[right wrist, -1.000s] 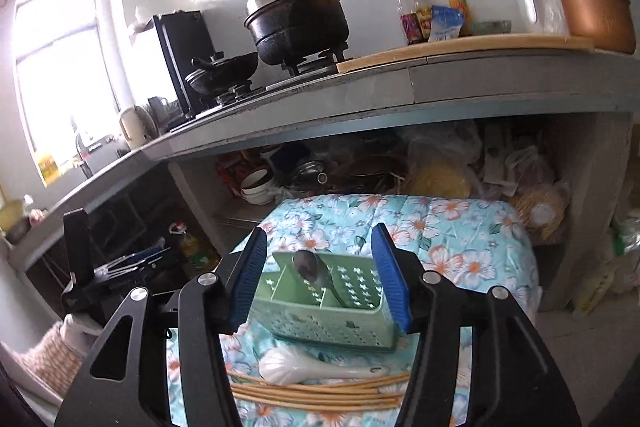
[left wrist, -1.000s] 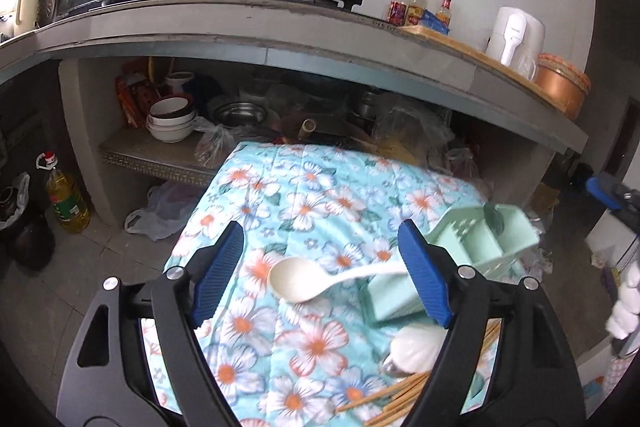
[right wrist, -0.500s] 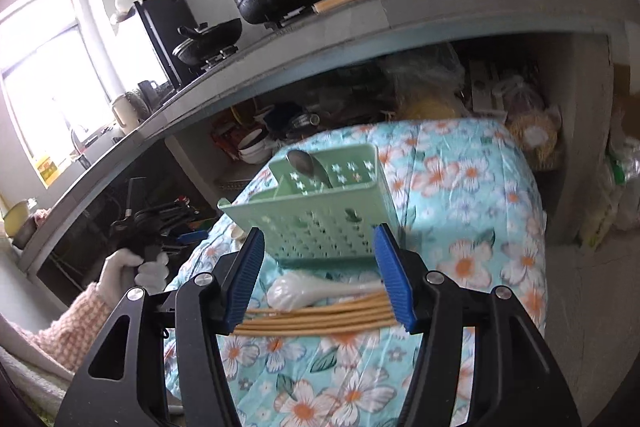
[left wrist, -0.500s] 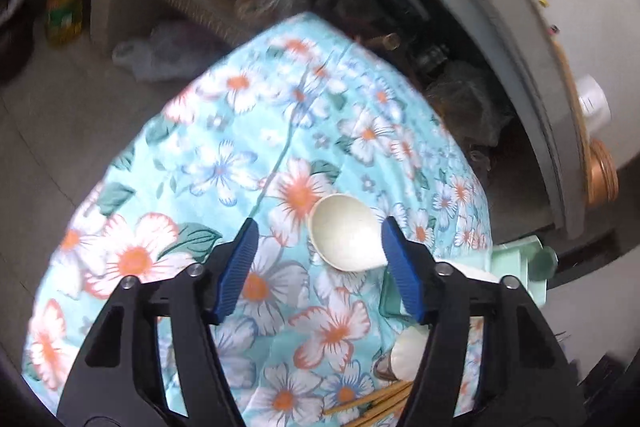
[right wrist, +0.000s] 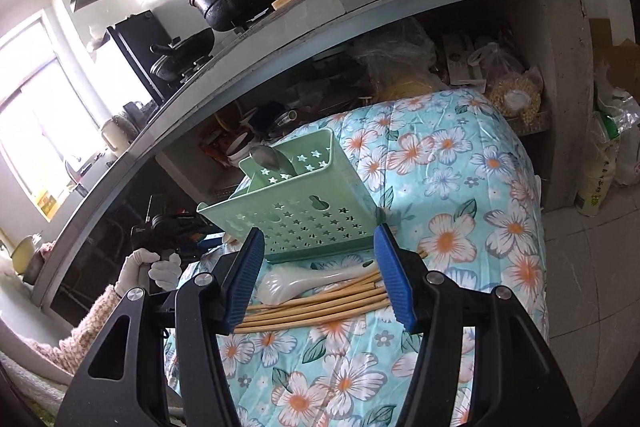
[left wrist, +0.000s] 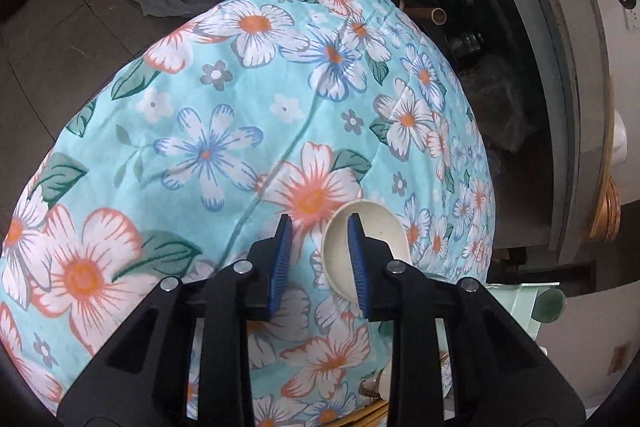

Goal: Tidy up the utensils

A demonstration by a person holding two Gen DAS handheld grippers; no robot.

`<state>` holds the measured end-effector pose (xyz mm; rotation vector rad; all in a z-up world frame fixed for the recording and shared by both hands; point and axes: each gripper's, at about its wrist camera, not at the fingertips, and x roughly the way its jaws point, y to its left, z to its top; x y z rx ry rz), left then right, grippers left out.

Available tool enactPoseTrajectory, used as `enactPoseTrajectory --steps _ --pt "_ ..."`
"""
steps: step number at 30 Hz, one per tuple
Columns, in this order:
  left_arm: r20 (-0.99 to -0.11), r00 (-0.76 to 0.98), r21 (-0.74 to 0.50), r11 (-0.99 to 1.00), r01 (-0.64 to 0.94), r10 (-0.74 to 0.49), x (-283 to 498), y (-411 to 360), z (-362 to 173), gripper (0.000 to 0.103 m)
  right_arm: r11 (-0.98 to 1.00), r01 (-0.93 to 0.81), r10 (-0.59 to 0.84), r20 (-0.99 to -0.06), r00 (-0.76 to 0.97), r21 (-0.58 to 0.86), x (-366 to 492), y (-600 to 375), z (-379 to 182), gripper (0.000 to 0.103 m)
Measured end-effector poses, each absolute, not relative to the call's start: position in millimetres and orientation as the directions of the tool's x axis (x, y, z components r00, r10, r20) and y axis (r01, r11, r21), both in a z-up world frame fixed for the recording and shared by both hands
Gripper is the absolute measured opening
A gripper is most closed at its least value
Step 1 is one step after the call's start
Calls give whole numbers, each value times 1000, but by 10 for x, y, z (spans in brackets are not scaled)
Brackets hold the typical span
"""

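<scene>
The left gripper's [left wrist: 319,223] blue fingers [left wrist: 283,251] are closing around the rim of a cream spoon [left wrist: 374,251] on the floral table [left wrist: 208,155]. The right gripper [right wrist: 320,269] hangs released over chopsticks [right wrist: 320,309] and a white spoon [right wrist: 296,281] beside the green caddy [right wrist: 304,211].

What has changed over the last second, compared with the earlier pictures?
The left gripper came down over the cream spoon, rolling as it dropped. Its jaws are closing; one pad sits over the bowl's rim, and a grip cannot be confirmed. The right gripper sank towards the chopsticks and white spoon, jaws unchanged and open. The green basket and the metal spoon in it stayed put.
</scene>
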<state>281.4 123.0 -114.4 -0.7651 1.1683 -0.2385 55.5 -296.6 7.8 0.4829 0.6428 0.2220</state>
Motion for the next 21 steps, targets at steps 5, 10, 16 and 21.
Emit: enactPoseTrajectory --steps 5,10,16,21 --pt "-736 381 -657 725 -207 -559 2810 1120 -1162 19 872 -71 354 -525 774 485 597 -2885 83 56" --pt "-745 395 -649 721 -241 -538 2828 1118 -1228 10 869 -59 351 -528 773 491 582 -2897 70 56" --pt "-716 492 -649 732 -208 -495 2729 1173 -953 4 859 -34 346 -530 774 511 553 -2975 35 56" --pt "-667 646 -537 841 -72 -371 2576 1049 -332 3 858 -27 345 -537 770 513 568 -2986 1 56"
